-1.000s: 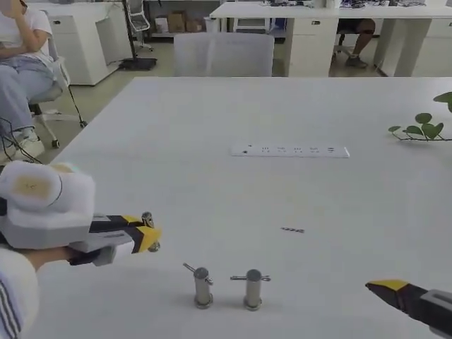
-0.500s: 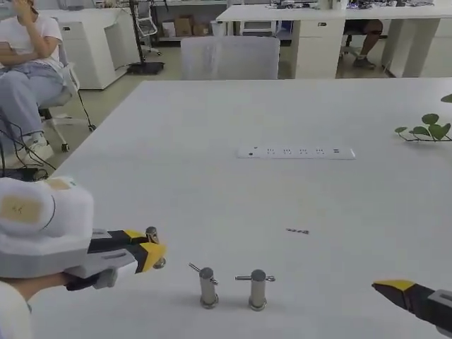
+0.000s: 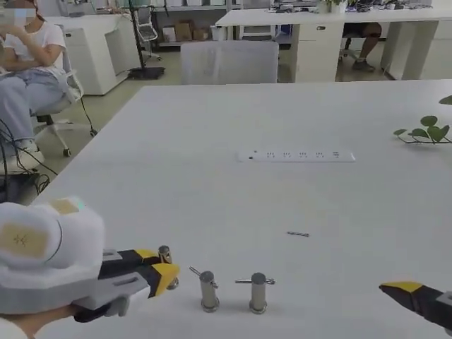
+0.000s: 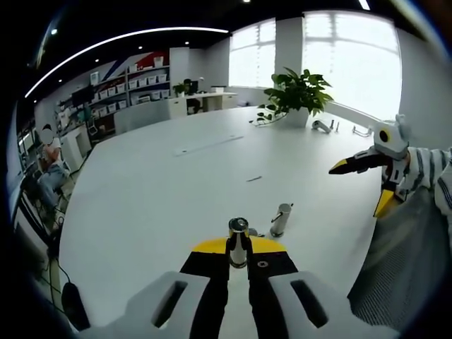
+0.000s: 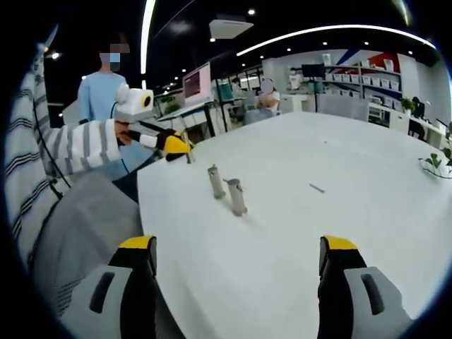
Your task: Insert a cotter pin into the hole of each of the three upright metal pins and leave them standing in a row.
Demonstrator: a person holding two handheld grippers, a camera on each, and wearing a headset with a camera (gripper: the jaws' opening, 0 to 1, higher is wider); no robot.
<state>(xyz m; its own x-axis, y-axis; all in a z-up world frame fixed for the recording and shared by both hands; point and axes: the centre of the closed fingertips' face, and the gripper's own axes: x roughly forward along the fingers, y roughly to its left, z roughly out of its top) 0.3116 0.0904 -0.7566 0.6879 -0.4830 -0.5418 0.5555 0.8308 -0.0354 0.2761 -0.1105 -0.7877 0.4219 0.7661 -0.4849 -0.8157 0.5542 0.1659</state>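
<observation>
At the near edge of a white workbench (image 3: pixel 212 127), the left gripper (image 3: pixel 164 267) is clenched on an upright metal pin (image 3: pixel 164 253). Near it at three o'clock stand the left standing pin (image 3: pixel 207 291) and the right standing pin (image 3: pixel 258 293), fitted cotter pins (image 3: pixel 245 280) through both. A loose cotter pin (image 3: pixel 297 234) lies at one o'clock from them. The right gripper (image 5: pixel 238 246), at four o'clock, has its jaws spread wide.

left claw (image 4: pixel 239 250) low-left, clamped on pin (image 4: pixel 238 228) | right claw (image 5: pixel 238 246) low-right, jaws wide apart
</observation>
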